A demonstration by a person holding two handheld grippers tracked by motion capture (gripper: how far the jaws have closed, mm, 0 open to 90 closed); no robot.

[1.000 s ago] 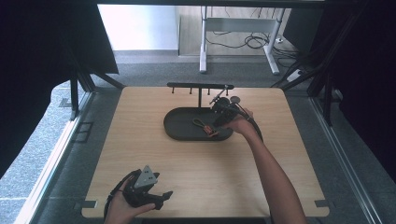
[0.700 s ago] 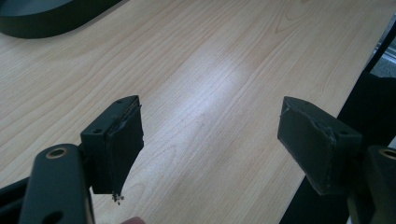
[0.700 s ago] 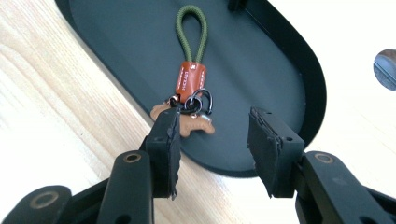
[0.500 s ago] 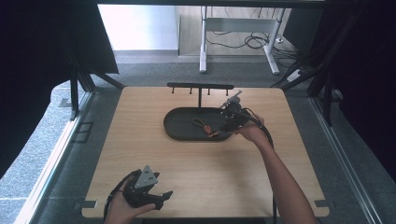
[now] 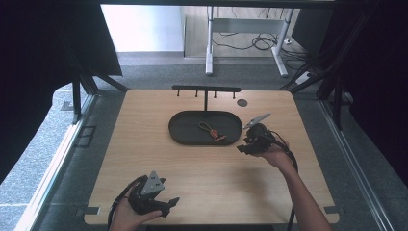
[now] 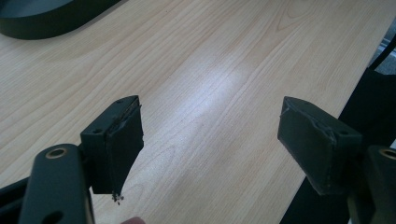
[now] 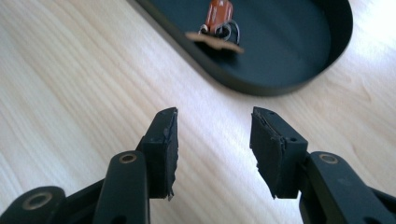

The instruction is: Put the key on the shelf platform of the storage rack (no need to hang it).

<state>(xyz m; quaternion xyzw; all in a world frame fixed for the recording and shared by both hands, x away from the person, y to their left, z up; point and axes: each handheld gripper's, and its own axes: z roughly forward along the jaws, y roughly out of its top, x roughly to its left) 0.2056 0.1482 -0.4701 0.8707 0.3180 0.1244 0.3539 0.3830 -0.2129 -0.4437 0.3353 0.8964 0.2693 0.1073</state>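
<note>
A black oval tray [image 5: 185, 138] lies mid-table with a keychain [image 5: 212, 131] inside: an orange tag and metal rings on a strap. The right gripper view has the same keychain [image 7: 217, 17] in the tray [image 7: 289, 79] just ahead. My right gripper [image 5: 243, 147] hovers beside the tray's right end, open [image 7: 214, 135], nothing between its jaws. My left gripper [image 5: 171, 204] rests at the table's front edge, open wide [image 6: 210, 135] over bare wood, holding nothing. The tray's rim [image 6: 42, 30] is at the top left of the left gripper view.
A black T-shaped rack with small hooks [image 5: 207, 90] stands behind the tray. A dark round disc [image 5: 242, 102] lies on the table to its right. The wooden table [image 5: 144, 159] has bare surface left of and in front of the tray. Dark curtains flank both sides.
My right gripper has pulled back out of the tray toward the right and front, leaving the keychain lying in the tray. The left gripper has stayed put.
</note>
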